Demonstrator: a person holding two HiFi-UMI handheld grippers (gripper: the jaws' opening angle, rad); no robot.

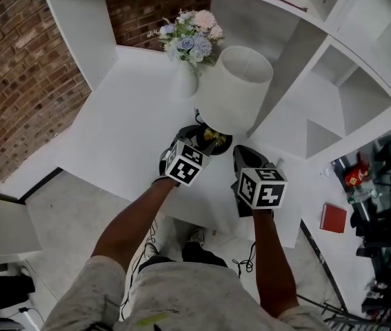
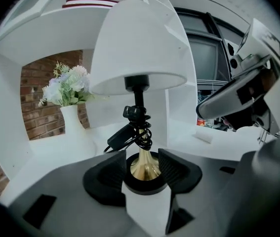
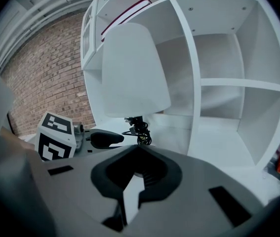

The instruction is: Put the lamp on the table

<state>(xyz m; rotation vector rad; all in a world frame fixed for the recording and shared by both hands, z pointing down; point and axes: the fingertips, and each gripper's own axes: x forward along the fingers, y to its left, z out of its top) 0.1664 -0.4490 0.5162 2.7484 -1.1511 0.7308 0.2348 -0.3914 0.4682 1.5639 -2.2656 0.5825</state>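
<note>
Our left claw (image 2: 143, 171) is spread, lamp (image 2: 139, 58) base between its jaws, seemingly untouched; right claw (image 3: 137, 152) pressed together. We draw the left straight back without nudging it.

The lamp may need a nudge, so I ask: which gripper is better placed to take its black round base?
Left. The left gripper has its jaws open on either side of the base of the white-shaded brass lamp. The right gripper is shut, with the lamp beyond its tips.
</note>
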